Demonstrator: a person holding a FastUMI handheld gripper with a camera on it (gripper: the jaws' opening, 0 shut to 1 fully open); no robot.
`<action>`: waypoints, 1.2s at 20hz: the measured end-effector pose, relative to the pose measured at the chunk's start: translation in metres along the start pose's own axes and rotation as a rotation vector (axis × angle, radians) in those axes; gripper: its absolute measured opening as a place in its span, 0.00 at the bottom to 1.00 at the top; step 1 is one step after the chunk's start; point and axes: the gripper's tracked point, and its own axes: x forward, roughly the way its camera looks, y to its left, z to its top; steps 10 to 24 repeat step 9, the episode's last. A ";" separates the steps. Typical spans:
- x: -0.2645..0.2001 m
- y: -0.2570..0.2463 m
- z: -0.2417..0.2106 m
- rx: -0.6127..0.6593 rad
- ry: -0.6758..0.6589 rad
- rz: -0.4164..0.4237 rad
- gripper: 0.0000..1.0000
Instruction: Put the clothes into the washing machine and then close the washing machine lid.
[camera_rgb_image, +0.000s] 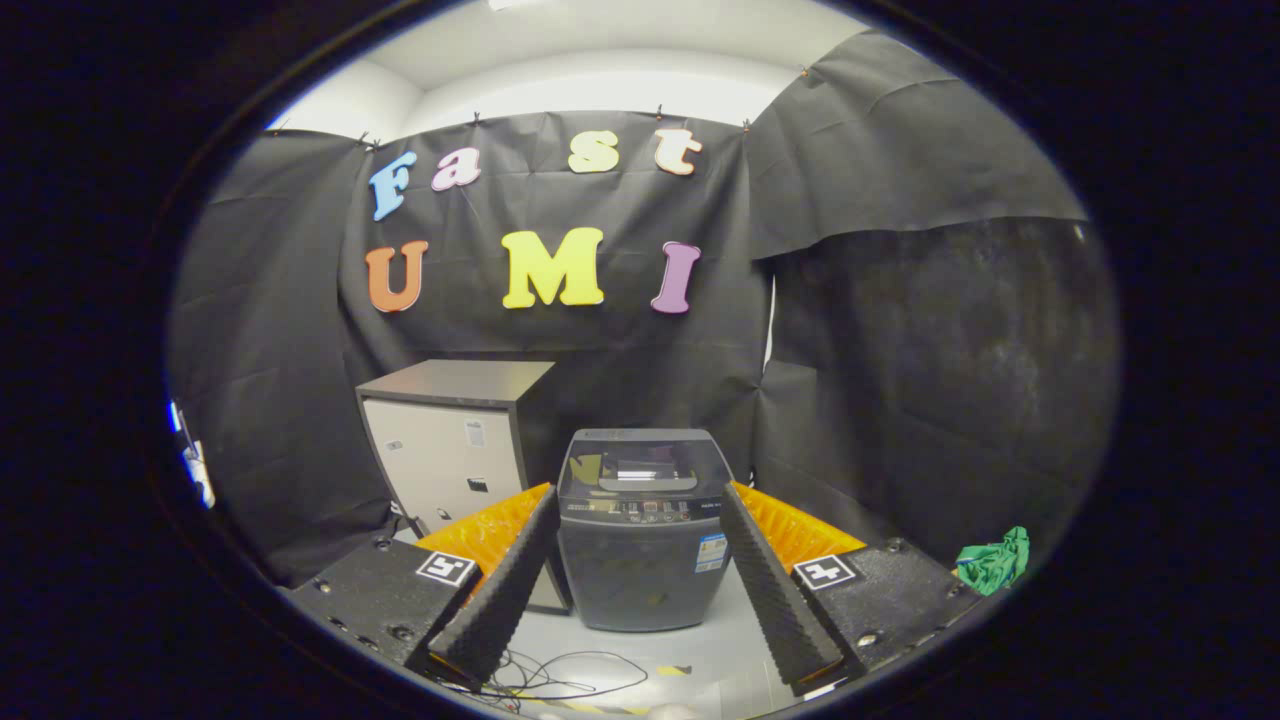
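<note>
Cabinet (455, 440) stands at back left against the wall, its front pale, just beside the washing machine (642, 530). Gripper (640, 570): jaws spread wide, empty, nothing touching them; the washer sits between and beyond them on the floor. Washer lid (645, 465) looks shut, dark glossy panel w/ reflections, control strip along its front edge. Green cloth (992, 562), crumpled in a small heap, lies well apart to the right, past the right finger. Loose cables (560, 680) trail on the floor in front of the machine.

Risks, judged: lid likely needs opening first, or the cloth cannot go in; soft heap may slip or be only partly pinched; cables may snag.
</note>
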 end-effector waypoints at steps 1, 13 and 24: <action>0.000 0.000 0.001 -0.002 -0.001 0.000 1.00; 0.000 0.000 0.002 0.001 0.002 -0.011 1.00; 0.000 0.000 0.002 0.001 0.002 -0.011 1.00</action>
